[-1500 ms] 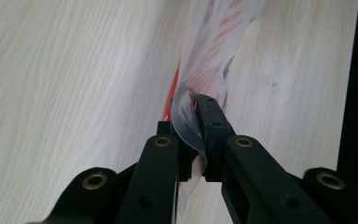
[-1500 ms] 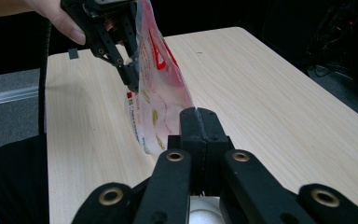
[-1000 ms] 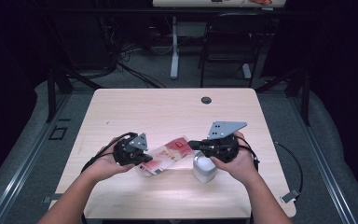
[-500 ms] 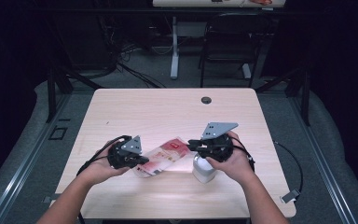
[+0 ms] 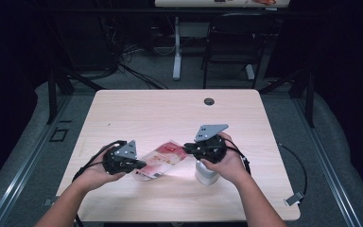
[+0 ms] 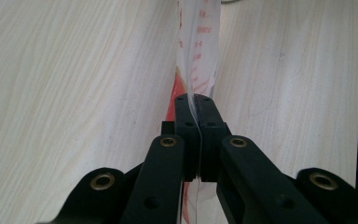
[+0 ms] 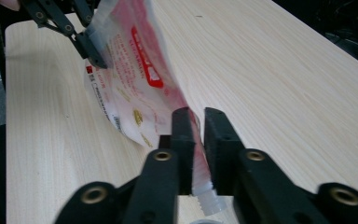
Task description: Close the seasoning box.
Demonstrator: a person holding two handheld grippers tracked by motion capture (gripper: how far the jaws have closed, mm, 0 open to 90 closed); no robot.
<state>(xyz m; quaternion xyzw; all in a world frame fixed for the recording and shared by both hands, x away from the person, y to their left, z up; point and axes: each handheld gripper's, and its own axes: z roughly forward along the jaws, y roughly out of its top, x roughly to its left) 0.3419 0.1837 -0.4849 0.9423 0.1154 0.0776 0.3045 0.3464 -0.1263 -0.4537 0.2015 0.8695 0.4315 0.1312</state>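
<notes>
Wooden table, pale grain, one small dark round hole near its far edge. A person's two forearms enter from the near side, each hand around a black two-jaw gripper. Between the two hangs a red-and-white plastic pouch with printed lettering, stretched above the near middle of the tabletop and held at both ends. Left gripper: in the left gripper view its jaws stand clamped flat on a thin edge of the pouch, the film pinched between the pads with no gap to speak of; the rest of the pouch runs away from the jaws, edge-on. Right gripper: in the right gripper view its jaws have just been closing and stand narrow, with the pouch's end and a whitish threaded spout between them; a slim gap shows beside the right-hand pad, so I cannot say for certain that both pads press, though the film looks caught against the left-hand one. Same view shows the pouch rising diagonally to the left gripper, which grips its far corner. A white, rounded object sits on the table directly under the right hand, partly hidden by it; too blurred to name. Cables trail from both grippers toward the near table edge.
</notes>
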